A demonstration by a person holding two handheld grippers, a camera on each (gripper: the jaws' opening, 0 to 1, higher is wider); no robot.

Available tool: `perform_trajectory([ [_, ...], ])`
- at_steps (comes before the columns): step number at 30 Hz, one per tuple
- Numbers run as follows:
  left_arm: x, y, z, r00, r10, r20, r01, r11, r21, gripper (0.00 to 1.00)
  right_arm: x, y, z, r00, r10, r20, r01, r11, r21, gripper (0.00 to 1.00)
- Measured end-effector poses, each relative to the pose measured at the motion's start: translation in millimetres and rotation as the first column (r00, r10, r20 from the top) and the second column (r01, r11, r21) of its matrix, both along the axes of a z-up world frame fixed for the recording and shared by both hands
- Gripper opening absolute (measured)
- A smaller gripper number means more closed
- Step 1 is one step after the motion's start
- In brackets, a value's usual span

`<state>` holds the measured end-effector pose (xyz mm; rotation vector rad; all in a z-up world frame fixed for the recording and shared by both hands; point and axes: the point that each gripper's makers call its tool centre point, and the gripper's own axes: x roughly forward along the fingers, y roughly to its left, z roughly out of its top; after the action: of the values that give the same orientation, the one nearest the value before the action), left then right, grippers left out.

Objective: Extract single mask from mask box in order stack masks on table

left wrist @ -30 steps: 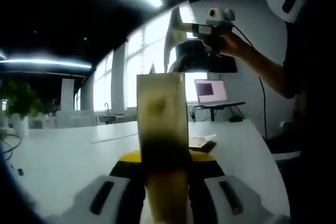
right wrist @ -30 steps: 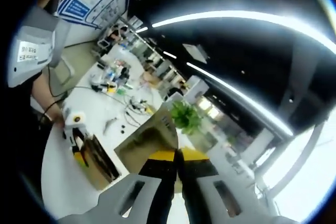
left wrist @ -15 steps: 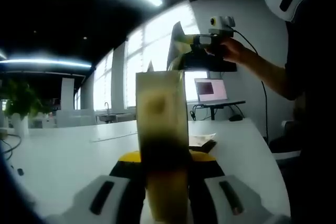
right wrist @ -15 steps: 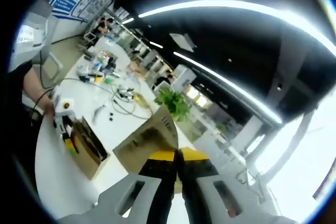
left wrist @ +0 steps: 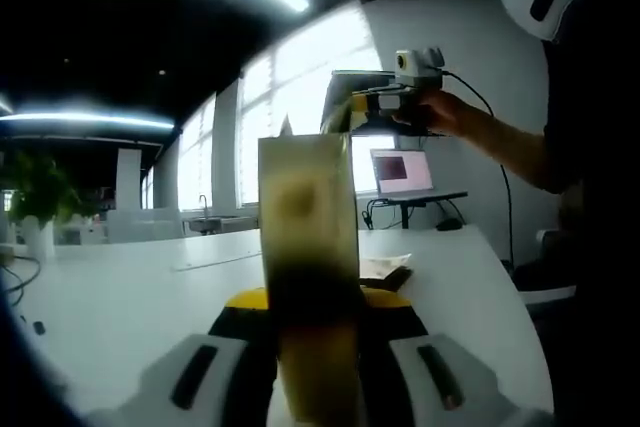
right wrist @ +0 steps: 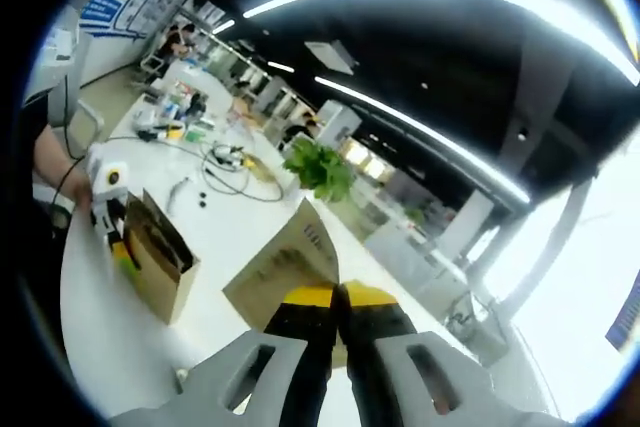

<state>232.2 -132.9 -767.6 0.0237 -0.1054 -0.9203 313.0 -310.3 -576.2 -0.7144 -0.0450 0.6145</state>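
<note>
My left gripper [left wrist: 315,347] is shut on a tall brown mask box [left wrist: 305,237], which stands upright between its jaws over the white table [left wrist: 120,297]. Up at the right, a hand holds my right gripper [left wrist: 385,102] in the air with a flat brown mask packet [left wrist: 345,87] sticking out to its left. In the right gripper view, my right gripper [right wrist: 340,317] is shut on that mask packet [right wrist: 285,267]. Farther left, apart from it, the left gripper [right wrist: 115,217] holds the open-topped mask box [right wrist: 160,252] on the table [right wrist: 230,237].
A laptop [left wrist: 400,172] on a stand sits at the table's far end by the windows. A potted plant [right wrist: 318,167] and several cables and tools [right wrist: 225,162] lie farther along the table. The person's forearm [left wrist: 500,142] reaches in from the right.
The right gripper has turned in the air, so the mask packet lies flatter than before. The left gripper and the box have stayed still.
</note>
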Motion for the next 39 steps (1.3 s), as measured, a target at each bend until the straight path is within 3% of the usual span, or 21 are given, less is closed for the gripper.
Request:
perform_trajectory([
  [10, 0.2, 0.1, -0.3, 1.000, 0.003, 0.001, -0.003, 1.000, 0.002, 0.32, 16.7, -11.3, -37.2, 0.996, -0.064, -0.057, 0.062, 0.997, -0.037, 0.00],
  [20, 0.7, 0.5, -0.7, 1.000, 0.002, 0.000, -0.002, 1.000, 0.001, 0.32, 44.8, -30.2, -83.7, 0.984, -0.169, -0.050, 0.156, 0.968, -0.198, 0.00],
  [22, 0.9, 0.6, -0.8, 1.000, 0.002, -0.001, -0.002, 1.000, 0.001, 0.32, 49.2, -36.2, -94.1, 0.980, -0.194, -0.049, 0.175, 0.951, -0.255, 0.00],
  [26, 1.1, 0.8, -1.2, 1.000, 0.002, -0.002, -0.002, 1.000, 0.001, 0.32, 55.1, -38.8, -108.5, 0.977, -0.206, -0.054, 0.183, 0.943, -0.277, 0.00],
  [33, 1.4, 0.8, -2.2, 1.000, 0.000, -0.005, 0.000, 1.000, 0.003, 0.32, 53.5, -40.3, -122.9, 0.974, -0.220, -0.060, 0.193, 0.935, -0.298, 0.00],
  [39, 1.4, 0.5, -2.8, 1.000, 0.000, -0.008, 0.000, 1.000, 0.004, 0.32, 35.5, -34.6, -129.3, 0.974, -0.219, -0.059, 0.191, 0.933, -0.304, 0.00],
])
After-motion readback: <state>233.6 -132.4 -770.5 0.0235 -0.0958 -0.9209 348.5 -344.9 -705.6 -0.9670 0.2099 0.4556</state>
